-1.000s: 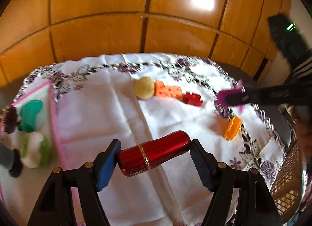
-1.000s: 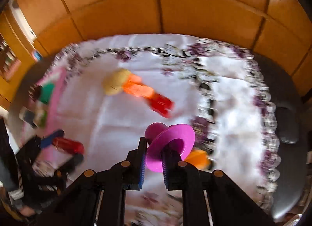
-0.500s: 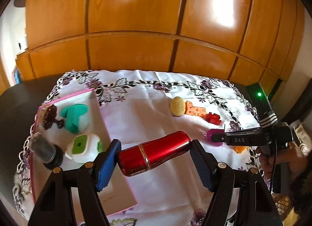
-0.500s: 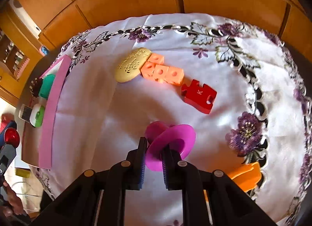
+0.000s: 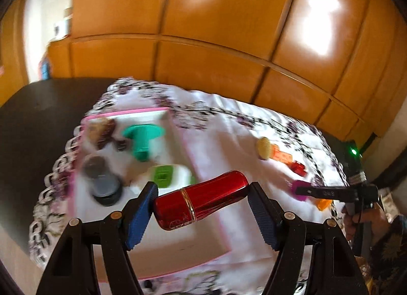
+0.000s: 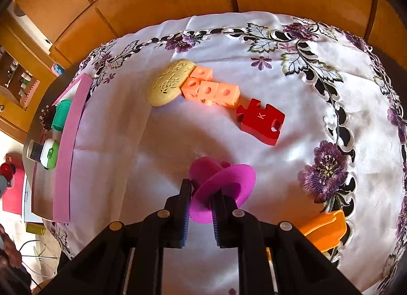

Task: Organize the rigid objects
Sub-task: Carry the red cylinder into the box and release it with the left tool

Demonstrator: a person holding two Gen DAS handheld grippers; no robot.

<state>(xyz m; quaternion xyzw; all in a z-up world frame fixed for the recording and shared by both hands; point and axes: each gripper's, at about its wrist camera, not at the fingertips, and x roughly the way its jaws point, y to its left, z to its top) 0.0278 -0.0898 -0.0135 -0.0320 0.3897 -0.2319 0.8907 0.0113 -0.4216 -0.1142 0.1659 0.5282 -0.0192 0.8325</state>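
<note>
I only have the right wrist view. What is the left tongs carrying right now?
Observer: A red metallic tube, clamped end to end in the left tongs.
Operator: Where is it relative to the tray?
Observer: In the left wrist view it sits in front of the pink-edged tray, near the white and green case.
Operator: What else is in that tray? I only see its edge.
Observer: A teal mushroom-shaped piece, plus a dark round jar, blurred.

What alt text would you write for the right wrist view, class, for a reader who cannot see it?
The right gripper is shut on the rim of a magenta flanged toy over a white embroidered tablecloth. Beyond lie a yellow oval piece, orange cubes and a red puzzle block.
</note>
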